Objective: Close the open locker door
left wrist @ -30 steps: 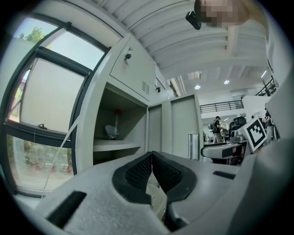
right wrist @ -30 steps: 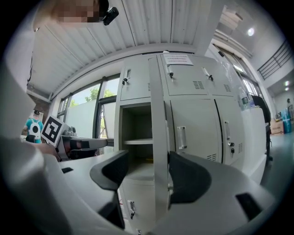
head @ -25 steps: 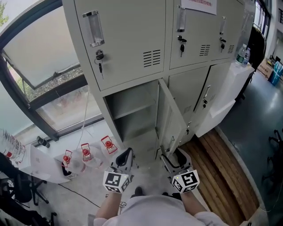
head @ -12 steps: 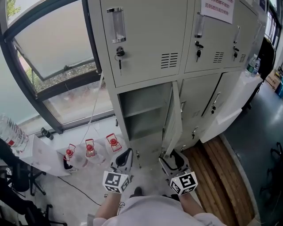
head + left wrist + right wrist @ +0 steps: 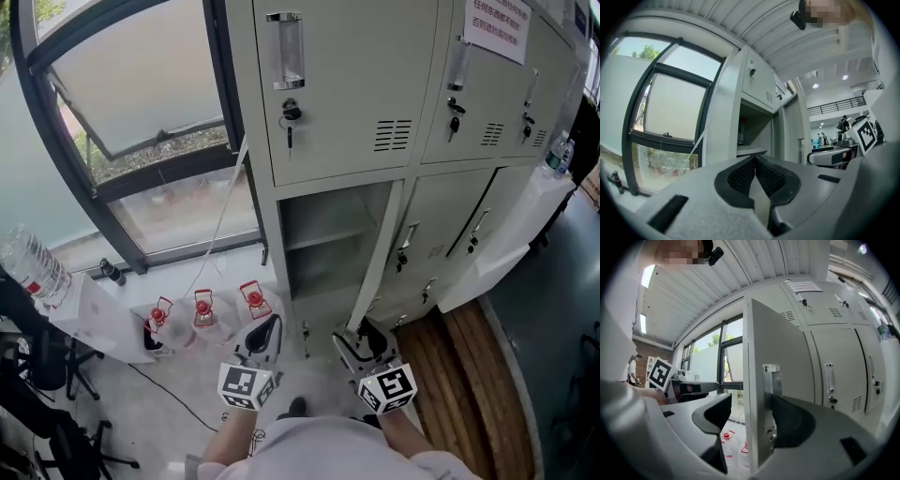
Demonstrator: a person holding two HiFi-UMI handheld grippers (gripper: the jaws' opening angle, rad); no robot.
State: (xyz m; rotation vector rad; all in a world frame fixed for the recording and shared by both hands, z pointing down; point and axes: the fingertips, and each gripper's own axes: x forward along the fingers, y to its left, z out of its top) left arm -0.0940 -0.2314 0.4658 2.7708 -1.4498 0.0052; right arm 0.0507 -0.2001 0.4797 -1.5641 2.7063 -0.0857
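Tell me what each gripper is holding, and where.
Nothing is clamped. The right gripper straddles the free edge of the locker door by its handle, jaws open. The left gripper is shut on nothing.

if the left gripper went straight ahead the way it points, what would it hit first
Most likely the shelf in the open locker compartment, dead ahead of the left gripper; nothing shows in between, though depth is unclear.

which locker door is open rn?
The lower door of the leftmost column, under the upper-left door. It stands swung out, its edge between the right gripper's fingers; the other doors sit flush.
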